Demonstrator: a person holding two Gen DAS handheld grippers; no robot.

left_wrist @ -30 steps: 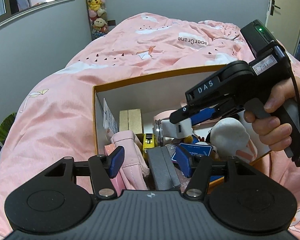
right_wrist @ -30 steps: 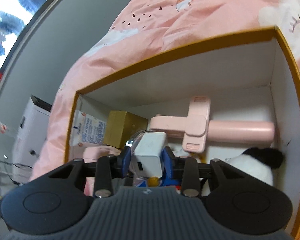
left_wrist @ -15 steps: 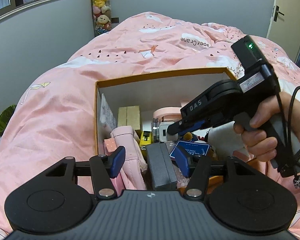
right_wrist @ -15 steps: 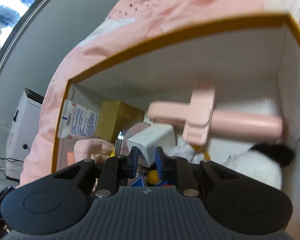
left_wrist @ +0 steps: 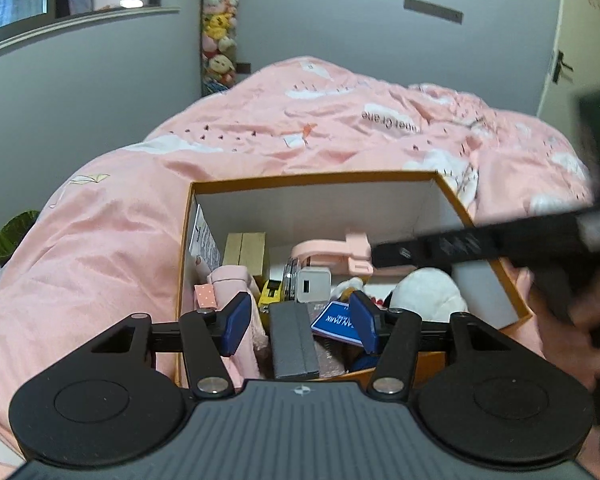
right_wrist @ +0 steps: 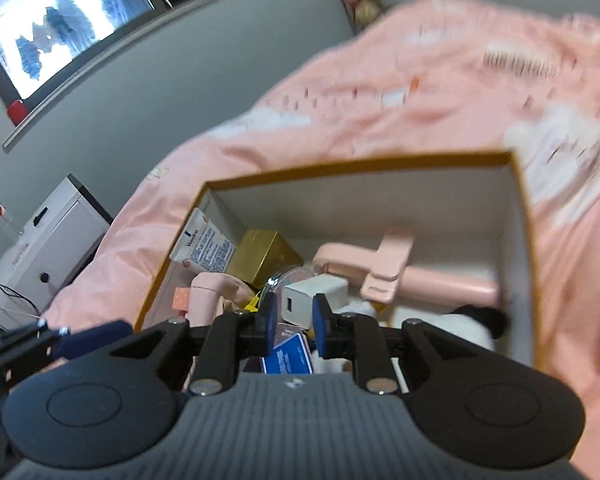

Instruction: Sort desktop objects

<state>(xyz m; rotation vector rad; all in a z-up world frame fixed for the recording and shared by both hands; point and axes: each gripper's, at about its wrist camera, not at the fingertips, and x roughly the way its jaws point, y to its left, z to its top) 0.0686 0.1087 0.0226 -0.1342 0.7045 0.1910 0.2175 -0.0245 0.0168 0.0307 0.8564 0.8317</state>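
Blue pads tip both tools. The left hand-held gripper (left_wrist: 300, 322) stands wide apart with nothing between its pads, poised at the near rim of the orange-edged box (left_wrist: 312, 178), over a dark grey case (left_wrist: 293, 340) that lies lengthwise at 6 o'clock in the box. The right hand-held gripper (right_wrist: 293, 322) has its pads at a narrow gap with nothing in them; the white charger (right_wrist: 314, 296) sits just beyond its fingertips, loose among the box's contents. In the left view that right tool is a blurred black bar crossing the box's 3 o'clock wall, gripped by the person's hand (left_wrist: 568, 336).

The charger rests near the box's centre, its port face towards the cameras, leaning against a round clear-lidded tin (left_wrist: 289, 282) at its 9 o'clock. A blue card (left_wrist: 334, 322) lies just at its 6 o'clock. At 12 o'clock a pink clip-handled device (right_wrist: 404, 276) runs across the back of the box. A gold carton (right_wrist: 266, 256) stands at 11 o'clock, with a printed packet (right_wrist: 206, 246) leaning on the 9 o'clock wall. A pink pouch (left_wrist: 234, 284) fills the 8 o'clock corner, a yellow tape measure (left_wrist: 270, 294) beside it. A white plush toy (left_wrist: 426, 292) lies at 3 o'clock.

The box sits on a bed with a pink quilt (left_wrist: 120, 216).
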